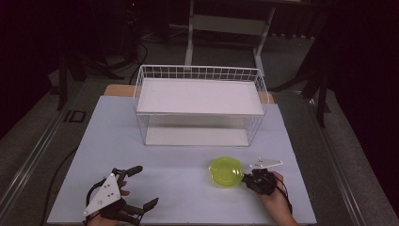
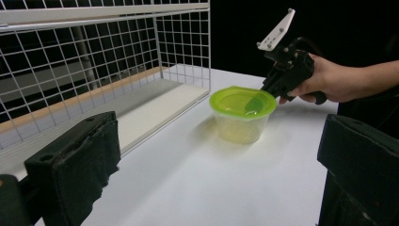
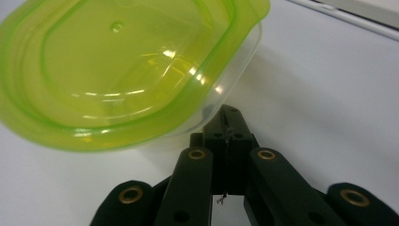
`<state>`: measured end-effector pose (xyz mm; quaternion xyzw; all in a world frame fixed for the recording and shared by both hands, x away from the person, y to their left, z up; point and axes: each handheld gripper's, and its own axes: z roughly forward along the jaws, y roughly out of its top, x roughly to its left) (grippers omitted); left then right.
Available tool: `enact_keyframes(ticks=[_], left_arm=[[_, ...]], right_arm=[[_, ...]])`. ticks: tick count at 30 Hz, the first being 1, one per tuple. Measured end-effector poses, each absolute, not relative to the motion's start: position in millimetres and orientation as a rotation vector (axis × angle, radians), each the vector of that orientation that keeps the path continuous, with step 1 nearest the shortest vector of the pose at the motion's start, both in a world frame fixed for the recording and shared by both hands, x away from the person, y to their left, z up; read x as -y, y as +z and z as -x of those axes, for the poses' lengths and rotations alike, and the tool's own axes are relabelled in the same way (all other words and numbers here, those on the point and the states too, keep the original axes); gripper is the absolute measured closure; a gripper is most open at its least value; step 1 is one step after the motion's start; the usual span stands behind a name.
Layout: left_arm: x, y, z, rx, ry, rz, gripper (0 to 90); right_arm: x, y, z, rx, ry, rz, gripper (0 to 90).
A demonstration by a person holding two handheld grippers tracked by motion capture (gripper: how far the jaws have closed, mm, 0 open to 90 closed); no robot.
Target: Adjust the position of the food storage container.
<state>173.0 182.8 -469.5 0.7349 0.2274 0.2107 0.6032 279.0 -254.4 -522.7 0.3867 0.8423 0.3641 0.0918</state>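
Tub wall: in the right gripper view the right gripper point(image 3: 225, 123) has its jaws pressed together at the rim of the green-lidded tub point(image 3: 127, 70); the tips go under the lid edge, out of sight.
Tub: cut off by the top and left edges there.
Left gripper point(image 2: 221, 188): its jaws are cut off at the bottom edge.
Wire rack point(image 2: 94, 61): cut off at the upper left.

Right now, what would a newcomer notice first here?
The green-lidded tub, bright on the white table, front right, with the right tool shut at its rim. Behind it stands a white wire rack. The left tool sits open, front left.
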Motion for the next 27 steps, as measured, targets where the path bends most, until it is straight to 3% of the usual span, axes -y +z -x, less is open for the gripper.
enact_keyframes(ticks=[27], left_arm=[[-184,-469,-172,-0.523,0.495,-1.708,0.6]], right_arm=[[199,-522,-285,-2.584,1.093,-1.087,90.0]])
